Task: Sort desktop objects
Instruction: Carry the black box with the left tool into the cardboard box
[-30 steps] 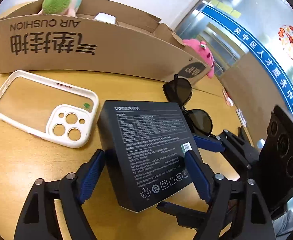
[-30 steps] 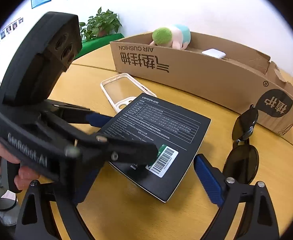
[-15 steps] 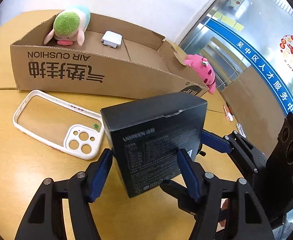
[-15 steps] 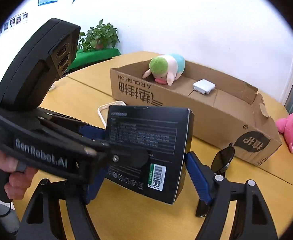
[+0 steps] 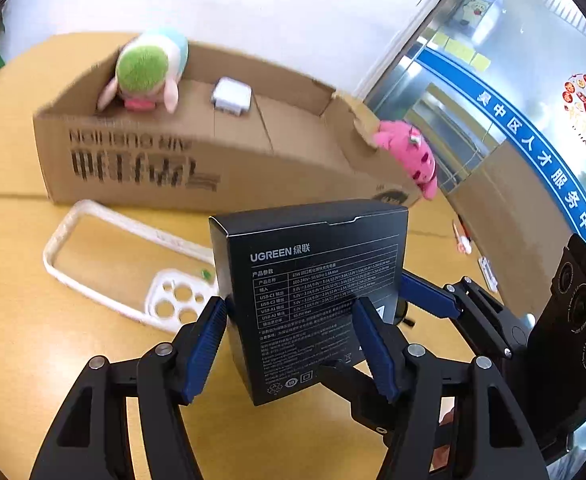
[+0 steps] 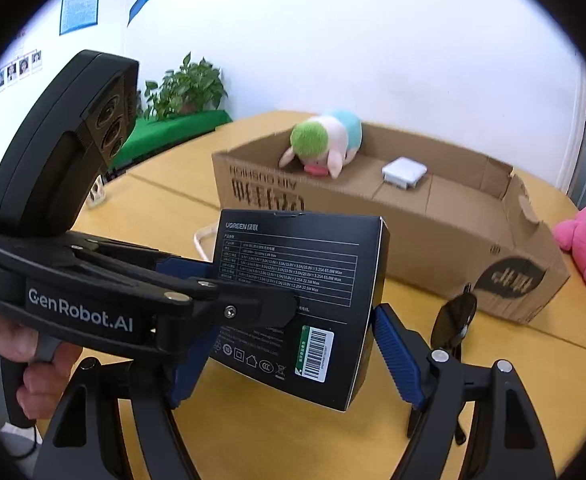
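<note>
A black UGREEN box (image 5: 313, 280) is held up off the wooden table, pinched by both grippers. My left gripper (image 5: 293, 344) is shut on its two side edges. My right gripper (image 6: 289, 352) is shut on the same box (image 6: 293, 292), blue pads against its edges. Behind stands an open cardboard box (image 5: 221, 160) holding a green-headed plush (image 5: 145, 68) and a white charger (image 5: 231, 96); it also shows in the right wrist view (image 6: 433, 232).
A white phone case (image 5: 129, 264) lies on the table left of the held box. Black sunglasses (image 6: 453, 320) lie to the right. A pink plush (image 5: 413, 160) sits beyond the carton's right end. A potted plant (image 6: 185, 88) stands far back.
The black box went from lying flat on the table to being lifted and tilted upright in both grippers. Both grippers rose, and the carton's inside came into view.
</note>
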Tool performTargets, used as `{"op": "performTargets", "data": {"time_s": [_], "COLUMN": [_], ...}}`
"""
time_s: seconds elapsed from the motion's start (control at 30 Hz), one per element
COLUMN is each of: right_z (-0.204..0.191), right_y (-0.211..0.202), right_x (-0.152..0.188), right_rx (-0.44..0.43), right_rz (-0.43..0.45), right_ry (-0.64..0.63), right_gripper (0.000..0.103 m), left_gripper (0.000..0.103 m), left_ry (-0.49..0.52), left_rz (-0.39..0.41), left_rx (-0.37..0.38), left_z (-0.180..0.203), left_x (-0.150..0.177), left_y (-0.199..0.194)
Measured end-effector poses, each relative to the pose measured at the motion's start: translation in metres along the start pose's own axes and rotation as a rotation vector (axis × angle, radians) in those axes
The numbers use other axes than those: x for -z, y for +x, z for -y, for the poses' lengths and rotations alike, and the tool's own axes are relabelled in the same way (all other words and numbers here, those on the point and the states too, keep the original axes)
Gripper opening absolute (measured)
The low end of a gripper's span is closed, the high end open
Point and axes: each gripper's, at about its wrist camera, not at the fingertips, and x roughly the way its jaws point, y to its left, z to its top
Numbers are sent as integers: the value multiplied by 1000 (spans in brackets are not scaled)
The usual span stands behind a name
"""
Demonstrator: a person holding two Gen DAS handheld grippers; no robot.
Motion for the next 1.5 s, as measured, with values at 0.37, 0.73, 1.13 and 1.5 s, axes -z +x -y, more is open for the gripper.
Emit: {"op": "performTargets", "data": {"time_s": [0.37, 0.73, 1.13, 1.5], "right_z": [0, 20, 39, 44], "right_y": [-7, 24, 147, 212], "right_x": [-68, -144, -141, -132], "right_rx": [52, 41, -101, -199], "right_rz": [145, 271, 38, -281], "right_ry": [-8, 96, 305, 398], "right_gripper": [79, 79, 79, 79], "left_gripper": [69, 69, 69, 71], "left_ry": [91, 192, 25, 40], "left_rz": [129, 165, -80, -226], "left_rx": [-30, -102, -169, -340], "left_z": [10, -6, -103, -115], "left_x": [-74, -168, -188, -184], "left_y": [-33, -37, 49, 81]}}
